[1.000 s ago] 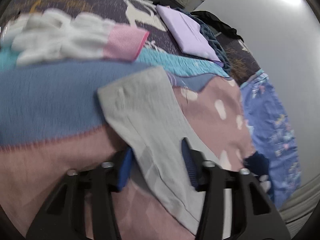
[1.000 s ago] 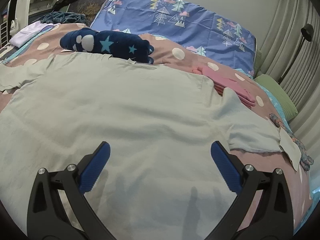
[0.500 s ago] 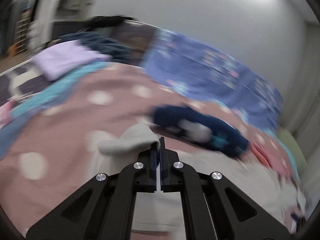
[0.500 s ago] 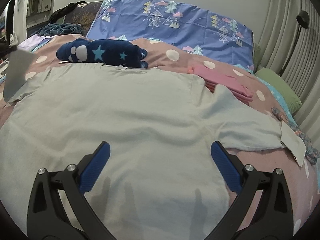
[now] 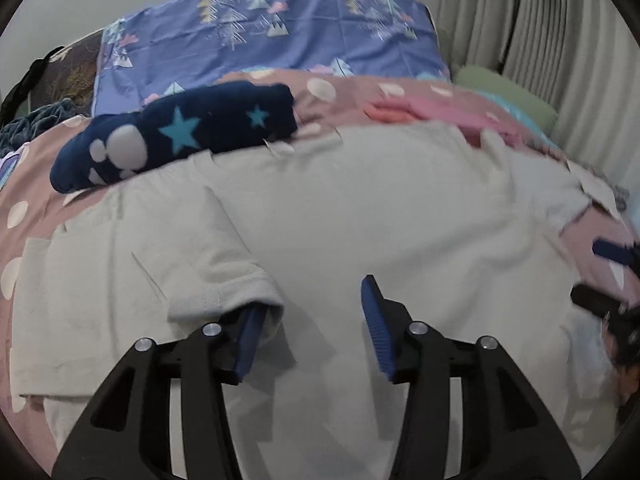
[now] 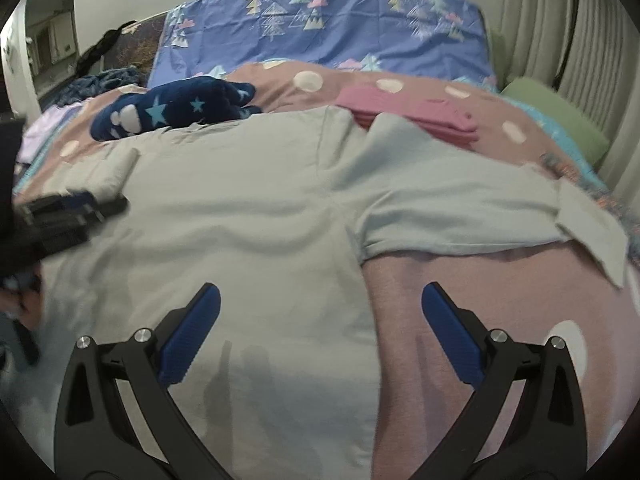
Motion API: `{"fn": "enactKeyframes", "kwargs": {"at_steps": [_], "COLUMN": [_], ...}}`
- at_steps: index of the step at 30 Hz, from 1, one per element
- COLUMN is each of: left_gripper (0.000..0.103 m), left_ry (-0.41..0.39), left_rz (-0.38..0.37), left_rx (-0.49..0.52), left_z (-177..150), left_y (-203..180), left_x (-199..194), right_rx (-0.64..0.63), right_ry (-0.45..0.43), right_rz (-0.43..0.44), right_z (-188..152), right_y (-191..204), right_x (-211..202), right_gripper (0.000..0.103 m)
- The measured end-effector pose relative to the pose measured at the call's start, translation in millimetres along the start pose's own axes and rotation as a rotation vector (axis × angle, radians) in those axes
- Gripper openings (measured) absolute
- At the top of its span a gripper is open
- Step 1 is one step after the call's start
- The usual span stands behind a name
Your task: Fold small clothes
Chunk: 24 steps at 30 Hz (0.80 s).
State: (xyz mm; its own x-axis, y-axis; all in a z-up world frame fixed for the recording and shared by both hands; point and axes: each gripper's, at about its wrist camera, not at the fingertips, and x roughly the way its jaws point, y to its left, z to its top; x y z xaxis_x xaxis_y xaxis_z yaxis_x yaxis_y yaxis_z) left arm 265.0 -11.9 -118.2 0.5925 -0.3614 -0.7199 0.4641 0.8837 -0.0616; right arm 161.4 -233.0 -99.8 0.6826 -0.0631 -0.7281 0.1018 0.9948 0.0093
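A pale grey T-shirt [image 5: 360, 220] lies spread on the pink dotted bedcover; it also shows in the right wrist view [image 6: 240, 216]. Its left sleeve [image 5: 224, 280] is folded inward onto the body, its cuff draped over my left finger. My left gripper [image 5: 310, 320] is open just above the shirt, and appears at the left edge of the right wrist view [image 6: 72, 208]. My right gripper [image 6: 320, 320] is open and empty over the shirt's right side edge, below the spread right sleeve [image 6: 460, 220]; it shows at the right edge of the left wrist view [image 5: 612, 276].
A navy star-patterned fleece item [image 5: 180, 132] lies beyond the shirt. Folded pink clothes [image 6: 412, 116] lie at the far right, near a green pillow [image 6: 556, 120]. A blue tree-print sheet [image 6: 320, 28] covers the head end. Curtains [image 6: 580, 40] hang at right.
My left gripper closed on the left sleeve, carried it over onto the shirt body, and has now opened, letting it go. My right gripper moved right toward the shirt's side edge.
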Motion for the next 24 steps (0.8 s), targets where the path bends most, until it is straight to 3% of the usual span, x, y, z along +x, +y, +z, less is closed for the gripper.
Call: {"fn": "enactKeyframes", "kwargs": {"at_steps": [1, 3, 5, 7, 10, 13, 15, 18, 24], "left_gripper": [0.051, 0.054, 0.059, 0.060, 0.060, 0.060, 0.060, 0.060, 0.060], "left_ry": [0.003, -0.024, -0.059, -0.099, -0.129, -0.124, -0.106, -0.112, -0.065], "left_rz": [-0.023, -0.063, -0.080, -0.048, 0.083, 0.310, 0.398, 0.329, 0.291], "left_rx": [-0.012, -0.056, -0.083, -0.099, -0.115, -0.125, -0.189, -0.320, -0.360], "left_z": [-2.5, -8.8, -11.2, -18.3, -30.5, -41.4, -49.5, -59.1, -63.1], "left_y": [3.7, 18.0, 24.4, 39.3, 60.2, 88.5, 114.3, 139.4, 152.0], "left_x": [-3.0, -20.1, -34.6, -54.7, -72.3, -74.0, -73.3, -76.7, -66.5], "right_rx": [0.005, -0.001, -0.060, -0.131, -0.250, -0.341, -0.394, -0.473, -0.651], "right_ry": [-0.003, -0.006, 0.004, 0.006, -0.006, -0.012, 0.006, 0.040, 0.028], "right_rz": [0.030, 0.062, 0.118, 0.155, 0.235, 0.305, 0.353, 0.368, 0.262], "right_z": [2.4, 7.9, 15.1, 20.1, 28.4, 36.0, 42.3, 46.3, 32.2], "right_y": [0.9, 7.4, 23.7, 41.7, 83.6, 124.5, 153.7, 195.2, 241.0], "right_x": [0.1, -0.3, 0.9, 1.7, 2.0, 4.9, 11.4, 24.5, 42.8], "right_gripper": [0.098, 0.081, 0.050, 0.035, 0.035, 0.036, 0.041, 0.043, 0.049]}}
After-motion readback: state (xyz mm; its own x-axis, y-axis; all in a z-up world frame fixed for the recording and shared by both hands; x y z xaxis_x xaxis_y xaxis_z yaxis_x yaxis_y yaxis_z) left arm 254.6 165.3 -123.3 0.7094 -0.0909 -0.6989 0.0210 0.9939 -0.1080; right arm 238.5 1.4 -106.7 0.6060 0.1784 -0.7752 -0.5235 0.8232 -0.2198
